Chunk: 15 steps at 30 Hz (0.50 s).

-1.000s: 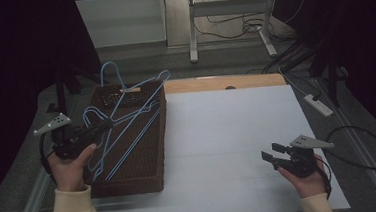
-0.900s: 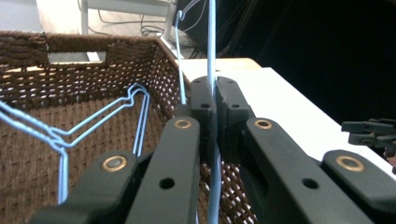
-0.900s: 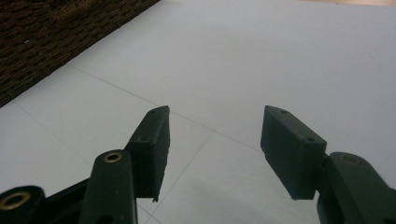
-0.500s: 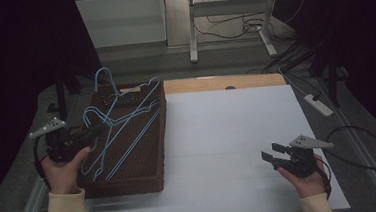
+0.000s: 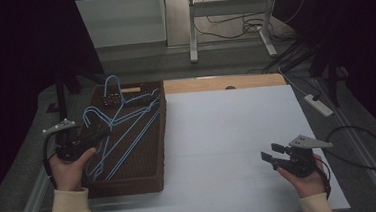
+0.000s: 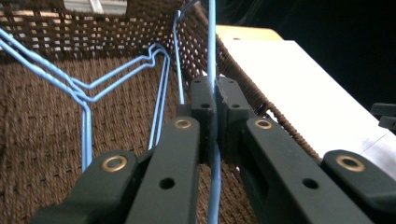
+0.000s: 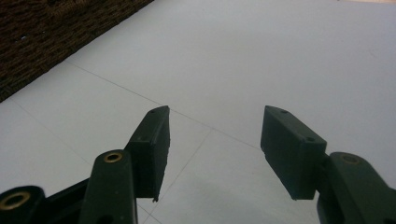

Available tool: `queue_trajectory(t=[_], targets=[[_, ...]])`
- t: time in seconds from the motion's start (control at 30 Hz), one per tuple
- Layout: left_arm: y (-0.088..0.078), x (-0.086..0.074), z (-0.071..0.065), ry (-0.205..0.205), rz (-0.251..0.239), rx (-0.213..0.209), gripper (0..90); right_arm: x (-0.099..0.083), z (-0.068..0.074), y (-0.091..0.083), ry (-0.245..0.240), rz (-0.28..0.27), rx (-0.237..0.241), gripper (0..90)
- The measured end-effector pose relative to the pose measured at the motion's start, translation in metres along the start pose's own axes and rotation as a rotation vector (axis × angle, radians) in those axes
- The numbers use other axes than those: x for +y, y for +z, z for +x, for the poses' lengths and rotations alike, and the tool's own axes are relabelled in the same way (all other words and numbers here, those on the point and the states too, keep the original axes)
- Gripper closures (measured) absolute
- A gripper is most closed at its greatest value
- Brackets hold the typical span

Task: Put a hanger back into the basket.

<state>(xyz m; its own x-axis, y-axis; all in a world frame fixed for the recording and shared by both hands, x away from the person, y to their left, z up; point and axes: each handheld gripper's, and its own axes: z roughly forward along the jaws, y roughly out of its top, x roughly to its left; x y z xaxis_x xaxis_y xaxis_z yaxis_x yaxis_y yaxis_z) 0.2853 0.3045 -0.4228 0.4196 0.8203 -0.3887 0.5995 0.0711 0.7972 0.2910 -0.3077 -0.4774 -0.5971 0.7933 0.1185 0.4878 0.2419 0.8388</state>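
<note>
The left hand-held gripper [image 5: 99,134] is clenched on one blue wire hanger [image 6: 212,56], which lies with the other hangers [image 5: 127,125] inside the woven basket [image 5: 161,153] at the left edge of the counter [image 5: 228,133]. Nothing rests outside the basket yet, so unloading has barely begun. The right hand-held gripper [image 7: 212,149] waits released, right of the basket (only the left gripper view shows the pinched wire).

Open passage: the white table surface [image 5: 228,133] lies bare between the wicker basket [image 5: 131,182] and the right gripper [image 5: 271,153]. Obstructions: blue wire hangers [image 5: 128,135] cross the basket interior; its woven walls bound it, the near-right wall edging the open surface.
</note>
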Motion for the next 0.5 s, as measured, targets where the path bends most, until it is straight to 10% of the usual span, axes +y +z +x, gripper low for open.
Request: queue_trajectory(t=[0.5], targets=[[0.015, -0.005, 0.012, -0.06, 0.098, 0.023, 85.8, 0.0, 0.0, 0.0, 0.0, 0.002, -0.002, 43.2]])
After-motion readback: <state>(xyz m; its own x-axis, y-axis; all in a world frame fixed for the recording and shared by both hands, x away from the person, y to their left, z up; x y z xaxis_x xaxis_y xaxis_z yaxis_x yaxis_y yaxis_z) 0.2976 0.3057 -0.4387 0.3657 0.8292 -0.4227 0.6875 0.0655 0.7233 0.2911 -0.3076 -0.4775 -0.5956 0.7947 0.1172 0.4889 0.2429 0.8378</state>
